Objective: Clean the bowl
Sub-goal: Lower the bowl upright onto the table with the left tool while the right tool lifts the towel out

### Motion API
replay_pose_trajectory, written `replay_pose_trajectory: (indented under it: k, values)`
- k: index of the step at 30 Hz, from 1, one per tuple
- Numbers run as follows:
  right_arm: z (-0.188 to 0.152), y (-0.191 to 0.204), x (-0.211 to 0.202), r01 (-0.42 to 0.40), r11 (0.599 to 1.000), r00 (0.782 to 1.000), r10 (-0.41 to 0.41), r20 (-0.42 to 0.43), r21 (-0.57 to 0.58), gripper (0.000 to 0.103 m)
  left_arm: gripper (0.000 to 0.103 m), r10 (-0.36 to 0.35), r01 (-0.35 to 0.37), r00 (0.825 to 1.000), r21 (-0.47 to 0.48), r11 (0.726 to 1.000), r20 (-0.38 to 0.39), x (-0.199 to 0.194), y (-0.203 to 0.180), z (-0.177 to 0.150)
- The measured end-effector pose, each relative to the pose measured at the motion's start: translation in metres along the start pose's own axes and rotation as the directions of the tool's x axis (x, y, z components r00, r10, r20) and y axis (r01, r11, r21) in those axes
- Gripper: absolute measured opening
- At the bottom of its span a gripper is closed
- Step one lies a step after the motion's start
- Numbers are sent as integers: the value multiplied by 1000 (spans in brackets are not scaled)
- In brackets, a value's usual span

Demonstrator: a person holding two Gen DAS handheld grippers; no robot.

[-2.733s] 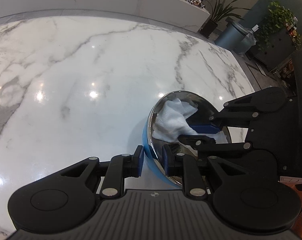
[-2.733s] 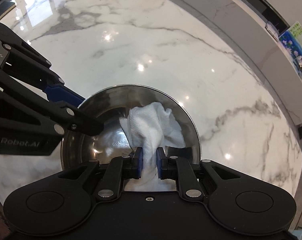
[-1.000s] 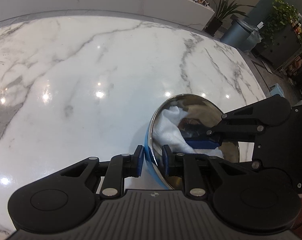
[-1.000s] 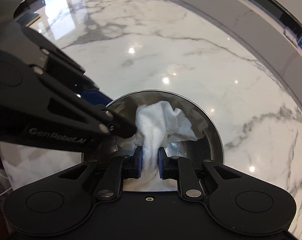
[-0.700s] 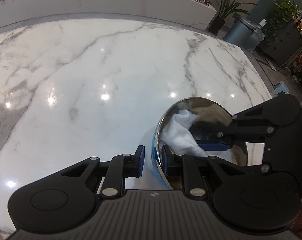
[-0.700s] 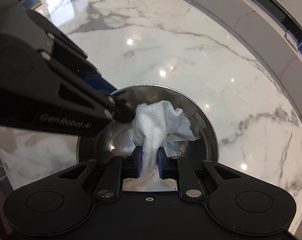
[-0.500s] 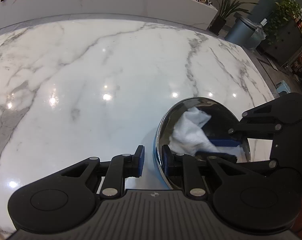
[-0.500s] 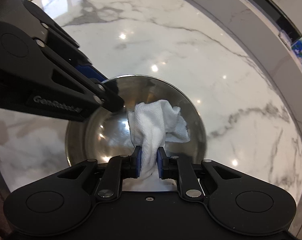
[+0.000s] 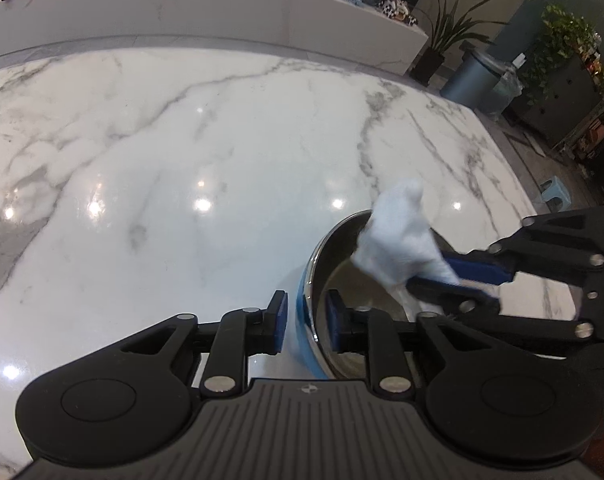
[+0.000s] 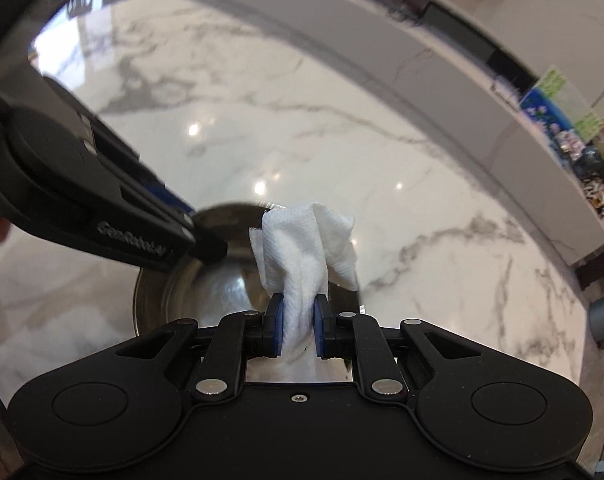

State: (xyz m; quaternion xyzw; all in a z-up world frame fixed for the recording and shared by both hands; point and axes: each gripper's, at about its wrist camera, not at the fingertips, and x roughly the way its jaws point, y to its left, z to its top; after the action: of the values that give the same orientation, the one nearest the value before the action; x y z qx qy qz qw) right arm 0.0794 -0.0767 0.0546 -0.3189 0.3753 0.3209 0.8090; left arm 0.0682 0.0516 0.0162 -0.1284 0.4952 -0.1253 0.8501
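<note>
Left claw: we have our left claw (image 9: 305, 316) straddling the near rim of the bowl (image 9: 314, 258), one blue pad outside against the blue outer wall, the other inside against the steel; it is clenched on that rim.
Right claw: our right claw (image 10: 298, 330) is clamped on a bunched white cloth (image 10: 302, 248), the cloth squeezed between the two blue pads and fanning out above them.
Bowl: we see it standing on the white marble surface (image 9: 182, 152), near the edge closest to us, steel inside and blue outside. From the right wrist view its shiny inside (image 10: 222, 288) shows beneath and to the left of the cloth.
Cloth: from the left wrist view the cloth (image 9: 398, 236) sits over the far rim of the bowl, its top rising above the rim; it is blurred there. We cannot tell whether it touches the metal.
Claws together: our right claw (image 9: 454, 276) comes in from the right over the bowl's mouth, and our left claw (image 10: 198, 236) shows at the bowl's left rim in the right wrist view.
Background: a long pale counter (image 9: 222, 4) runs behind the surface, with potted plants (image 9: 562, 52) and a grey bin (image 9: 478, 80) to the right.
</note>
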Motion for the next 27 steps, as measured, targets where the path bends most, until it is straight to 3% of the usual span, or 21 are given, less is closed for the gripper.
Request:
replay_pose_trajectory:
  k: [4,11,20,27]
  values:
    - [-4,-10,-22,34,997,997,-39,62,76,12,34,2,-2,1000,8,1000,20,-1,-4,-2]
    - [-32,-35,-43,150,970,977,-175,122,193,12,37,12,-14,998,27,1000,57,-1,-13,-8]
    - [-86,-56,-19,129,887,977,-191,97,443,12,43,35,-40,994,51,998,105,0,-25,-16]
    - [-111,-59,-2,82,851,983,-156,99,519,12,43,44,-46,995,21,999,87,5,-24,-24]
